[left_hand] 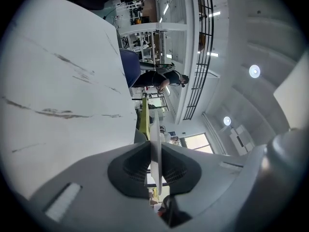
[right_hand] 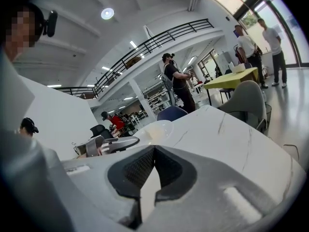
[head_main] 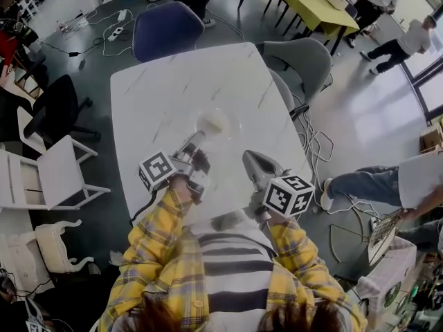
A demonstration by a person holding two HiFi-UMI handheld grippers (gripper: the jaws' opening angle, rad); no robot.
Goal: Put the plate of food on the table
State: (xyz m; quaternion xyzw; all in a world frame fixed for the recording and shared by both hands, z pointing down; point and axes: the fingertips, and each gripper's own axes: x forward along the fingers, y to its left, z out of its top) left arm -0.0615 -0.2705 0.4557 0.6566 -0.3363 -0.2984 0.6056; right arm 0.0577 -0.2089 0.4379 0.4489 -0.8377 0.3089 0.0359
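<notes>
1. We see the plate (head_main: 234, 126) over the near middle of the white marbled counter (head_main: 173, 75), with a pale mound of food (head_main: 212, 123) on it. We cannot tell whether its underside touches the counter.
2. Our left gripper (head_main: 196, 141) reaches in from the near left, and its fingers are clamped on the plate's near-left rim.
3. In the left gripper view the plate (left_hand: 155, 129) shows edge-on as a thin white line. It is pinched between the two dark pads of the left gripper (left_hand: 155, 153), and the counter (left_hand: 63, 91) fills the left of that view.
4. Our right gripper (head_main: 250, 159) sits just right of the plate at the counter's near right edge, apart from the plate.
5. In the right gripper view the fingers of the right gripper (right_hand: 153, 151) are brought together at the tips with nothing between them. The plate (right_hand: 158, 128) lies beyond them on the counter (right_hand: 227, 139).
6. A blue chair (head_main: 166, 30) stands at the counter's far side and a grey chair (head_main: 299, 61) at its far right corner.
7. White chairs (head_main: 59, 175) stand to the left, well apart from the counter.
</notes>
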